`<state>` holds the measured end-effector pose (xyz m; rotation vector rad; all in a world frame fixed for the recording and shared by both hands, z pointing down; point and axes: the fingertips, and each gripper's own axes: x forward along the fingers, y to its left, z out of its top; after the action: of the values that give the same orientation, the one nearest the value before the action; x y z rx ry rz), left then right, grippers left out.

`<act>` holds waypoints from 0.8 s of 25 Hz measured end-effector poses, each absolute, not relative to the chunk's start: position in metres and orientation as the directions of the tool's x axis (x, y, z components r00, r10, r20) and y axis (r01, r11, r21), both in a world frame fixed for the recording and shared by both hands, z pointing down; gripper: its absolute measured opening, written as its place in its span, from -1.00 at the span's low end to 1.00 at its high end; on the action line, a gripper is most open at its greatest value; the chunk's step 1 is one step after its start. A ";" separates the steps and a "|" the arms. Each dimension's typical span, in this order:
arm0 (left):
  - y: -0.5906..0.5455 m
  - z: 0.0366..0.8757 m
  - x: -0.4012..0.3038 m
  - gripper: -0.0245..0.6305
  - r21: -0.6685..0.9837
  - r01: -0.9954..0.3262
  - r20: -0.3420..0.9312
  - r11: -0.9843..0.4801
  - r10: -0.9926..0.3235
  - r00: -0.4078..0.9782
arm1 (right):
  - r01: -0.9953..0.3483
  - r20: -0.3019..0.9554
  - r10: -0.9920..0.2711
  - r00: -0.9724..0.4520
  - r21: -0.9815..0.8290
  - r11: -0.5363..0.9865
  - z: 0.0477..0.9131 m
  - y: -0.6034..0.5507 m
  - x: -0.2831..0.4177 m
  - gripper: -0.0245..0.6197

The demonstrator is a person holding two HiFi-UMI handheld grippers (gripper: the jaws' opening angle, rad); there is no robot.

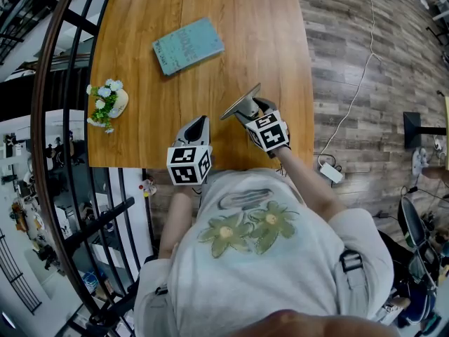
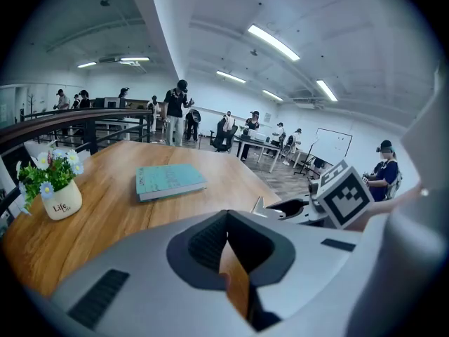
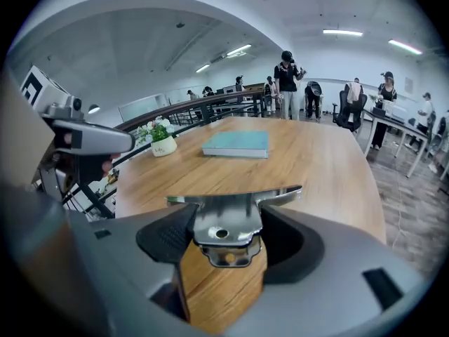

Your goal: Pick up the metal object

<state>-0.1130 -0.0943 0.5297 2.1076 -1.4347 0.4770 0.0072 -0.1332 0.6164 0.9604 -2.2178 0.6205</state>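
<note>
1. Shiny flat metal bracket (image 3: 223,216) sits clamped in my right gripper (image 3: 228,236) at frame centre, and I judge it lifted off the brown wooden table (image 3: 316,160).
2. My left gripper (image 2: 229,248) has its jaws together and empty.
3. Pickup looks done; only holding is left.

A shiny silver metal object (image 3: 226,220) sits at the lower centre of the right gripper view. It has a long, flat bar running left to right across its top. Below the bar hangs a squarish tab with a round hole, and under that a smaller bracket with a second hole. It is clamped by the tab between the jaws of the right gripper (image 3: 224,234). In the head view it lies just right of centre, its flat bar slanting over the near part of the table (image 1: 210,76).
</note>
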 end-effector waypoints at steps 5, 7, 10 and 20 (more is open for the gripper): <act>-0.094 0.529 -0.114 -0.88 0.234 -0.930 0.563 -0.285 -0.740 0.369 | -0.760 0.663 -0.496 -0.560 -0.173 0.626 0.591 -0.139 0.002 0.00; -0.095 0.529 -0.114 -0.88 0.234 -0.930 0.563 -0.284 -0.740 0.368 | -0.758 0.646 -0.508 -0.569 -0.173 0.629 0.582 -0.141 0.001 0.00; -0.095 0.529 -0.115 -0.88 0.232 -0.931 0.563 -0.282 -0.742 0.365 | -0.755 0.624 -0.521 -0.582 -0.176 0.632 0.570 -0.143 0.000 0.00; -0.097 0.525 -0.116 -0.88 0.227 -0.933 0.558 -0.280 -0.747 0.360 | -0.748 0.555 -0.565 -0.611 -0.173 0.641 0.532 -0.148 -0.001 0.00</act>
<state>-0.1164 -0.0973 0.5248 2.1086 -1.4529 0.4714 -0.0009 -0.1480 0.5317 1.0301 -2.4062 0.5438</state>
